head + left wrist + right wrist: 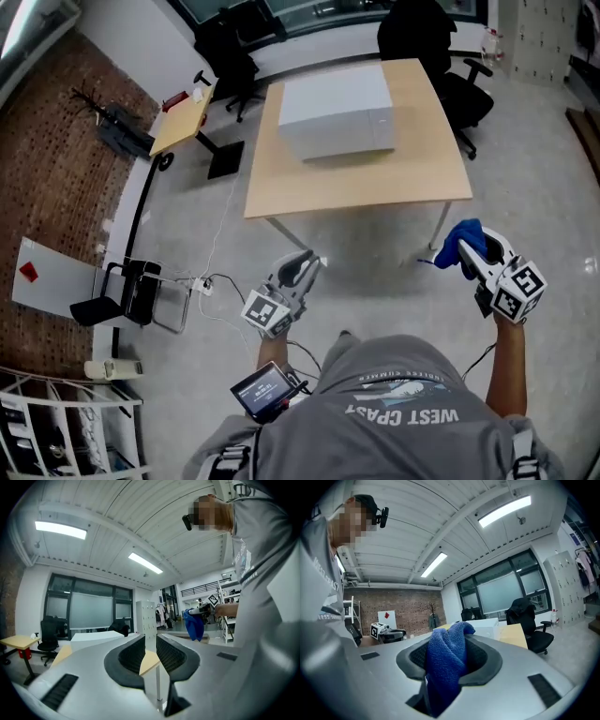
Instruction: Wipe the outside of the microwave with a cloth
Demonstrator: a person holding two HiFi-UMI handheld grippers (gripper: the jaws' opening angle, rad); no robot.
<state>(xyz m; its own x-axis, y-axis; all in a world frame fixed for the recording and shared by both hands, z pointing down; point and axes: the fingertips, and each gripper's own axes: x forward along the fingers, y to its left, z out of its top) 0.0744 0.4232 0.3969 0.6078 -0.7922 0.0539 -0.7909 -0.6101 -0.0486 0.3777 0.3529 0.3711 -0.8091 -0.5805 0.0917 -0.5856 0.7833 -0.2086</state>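
Observation:
The white microwave [337, 112] stands on a wooden table [422, 173] some way ahead of me; it also shows as a white box [96, 637] in the left gripper view and as a white box [487, 626] in the right gripper view. My right gripper [473, 248] is held level in the air, shut on a blue cloth [459, 242] that bunches between its jaws and hangs down [445, 663]. My left gripper [298, 272] is also held level and well short of the table. Its jaws stand a narrow gap apart with nothing between them [150, 641].
Black office chairs [431, 37] stand behind the table, and another [225, 47] by a small yellow desk [183, 122]. A folding chair [131, 291] and cables lie on the floor at left. A white rack [56, 431] is at the lower left.

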